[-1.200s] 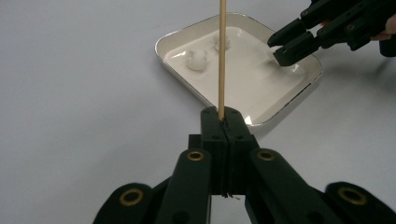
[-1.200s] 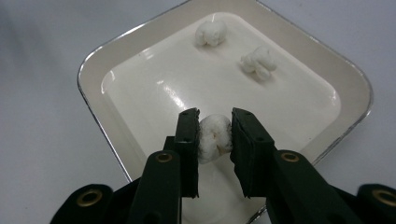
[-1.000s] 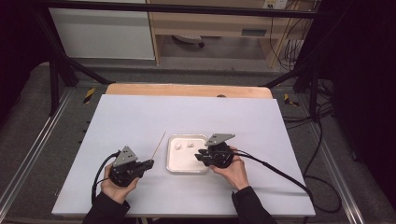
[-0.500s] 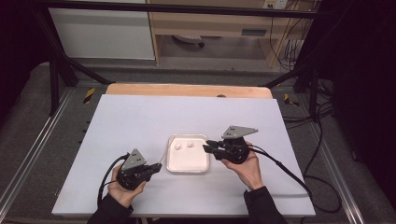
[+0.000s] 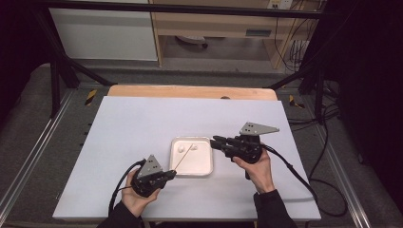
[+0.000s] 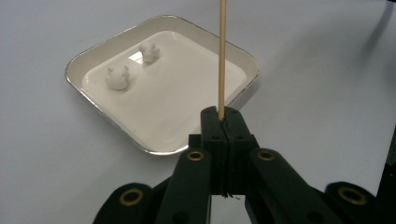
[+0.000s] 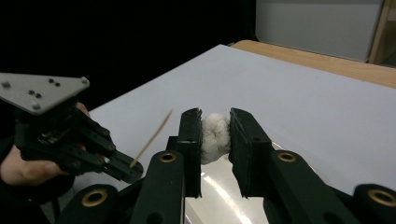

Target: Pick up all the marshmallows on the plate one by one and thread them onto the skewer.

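Skewer (image 5: 184, 157) clamped in left gripper (image 5: 172, 174) points over tray (image 5: 205, 167) (long axis slanting toward right gripper (image 5: 216, 141), clamped on white lump (image 7: 215, 135)).

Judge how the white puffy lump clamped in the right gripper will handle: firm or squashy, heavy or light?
The white lump bulges between the right gripper's pads, so it is probably soft and squashy. Its fluffy, crinkled surface suggests it is light and unlikely to slip. The two lumps on the tray sit still, so rolling seems unlikely.
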Demonstrator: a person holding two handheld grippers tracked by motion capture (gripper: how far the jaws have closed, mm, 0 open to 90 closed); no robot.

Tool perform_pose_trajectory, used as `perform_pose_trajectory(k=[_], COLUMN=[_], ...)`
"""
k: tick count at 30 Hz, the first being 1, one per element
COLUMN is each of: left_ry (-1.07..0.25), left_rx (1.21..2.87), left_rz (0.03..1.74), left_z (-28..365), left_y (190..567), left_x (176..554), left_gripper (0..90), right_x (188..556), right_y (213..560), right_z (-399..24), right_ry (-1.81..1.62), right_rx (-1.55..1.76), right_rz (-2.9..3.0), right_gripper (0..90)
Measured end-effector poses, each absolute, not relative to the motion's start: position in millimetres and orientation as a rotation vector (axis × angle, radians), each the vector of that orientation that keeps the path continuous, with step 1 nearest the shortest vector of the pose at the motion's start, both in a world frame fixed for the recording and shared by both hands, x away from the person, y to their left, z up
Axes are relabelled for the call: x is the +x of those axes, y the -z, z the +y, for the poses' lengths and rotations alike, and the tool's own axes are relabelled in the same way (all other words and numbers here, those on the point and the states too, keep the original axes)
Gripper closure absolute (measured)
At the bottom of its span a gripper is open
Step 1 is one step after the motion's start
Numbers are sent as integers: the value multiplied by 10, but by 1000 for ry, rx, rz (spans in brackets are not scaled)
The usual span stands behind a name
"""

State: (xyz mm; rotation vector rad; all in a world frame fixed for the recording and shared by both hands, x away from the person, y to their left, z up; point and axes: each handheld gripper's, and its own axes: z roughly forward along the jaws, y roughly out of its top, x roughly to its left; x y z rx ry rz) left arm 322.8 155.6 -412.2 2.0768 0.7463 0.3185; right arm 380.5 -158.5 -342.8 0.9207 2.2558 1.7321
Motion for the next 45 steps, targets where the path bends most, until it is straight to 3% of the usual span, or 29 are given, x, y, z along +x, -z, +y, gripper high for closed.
perform_pose_trajectory(k=[45], left_ry=[-338], left_rx=[2082], left_rz=[705], left_z=[1454], left_y=[4137], left_x=[3183], left_gripper=[890], right_x=[3854], right_y=[3497], right_z=[-1226], right_ry=[-1835], right_rx=[913], right_rz=[2350], right_gripper=[766])
